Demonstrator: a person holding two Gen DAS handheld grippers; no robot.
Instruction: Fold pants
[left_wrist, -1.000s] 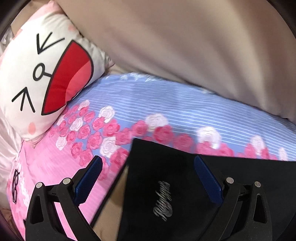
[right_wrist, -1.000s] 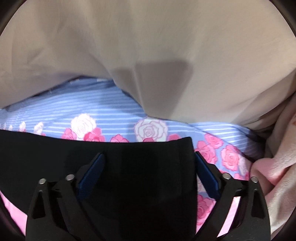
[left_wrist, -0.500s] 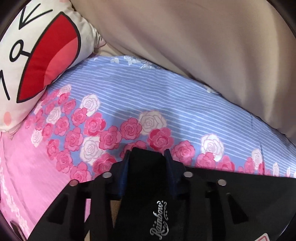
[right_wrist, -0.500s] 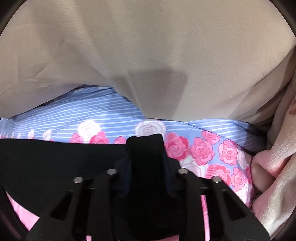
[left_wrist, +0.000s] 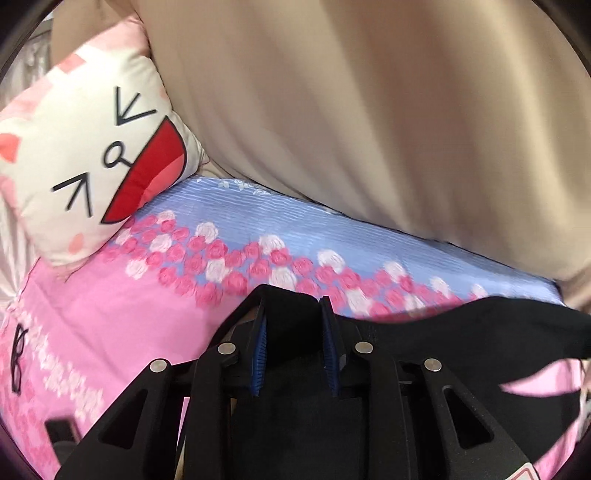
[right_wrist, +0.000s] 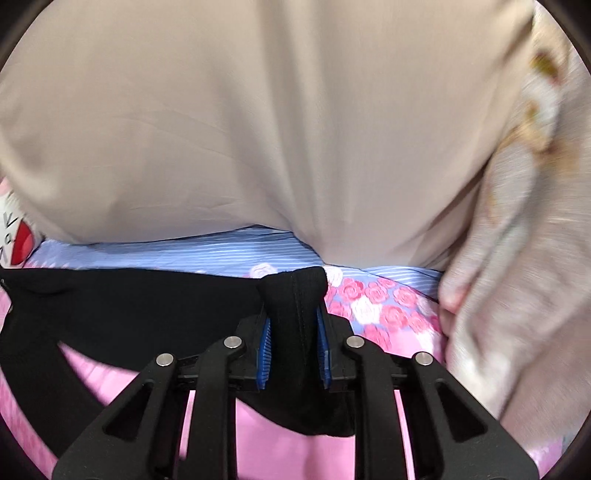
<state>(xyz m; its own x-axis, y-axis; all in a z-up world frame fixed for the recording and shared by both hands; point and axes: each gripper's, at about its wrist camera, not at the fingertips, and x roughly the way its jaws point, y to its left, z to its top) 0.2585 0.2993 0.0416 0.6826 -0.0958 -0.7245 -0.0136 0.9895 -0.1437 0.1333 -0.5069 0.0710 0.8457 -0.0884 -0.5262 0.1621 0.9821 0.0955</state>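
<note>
Floral bedsheet (left_wrist: 110, 314) beneath. Black pants (right_wrist: 129, 306) raised off it, top edge stretched left to right between tools. Left gripper (left_wrist: 293, 332) closing on left corner; right gripper (right_wrist: 293, 328) clamped on right corner. Far side open for folding.

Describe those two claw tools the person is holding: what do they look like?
Both look the same. The left gripper and the right gripper are matte black plastic frames with triangular cut-outs and round silver pivot pins. Each has two fingers lined with ribbed blue pads. No cables or sleeves show.
</note>
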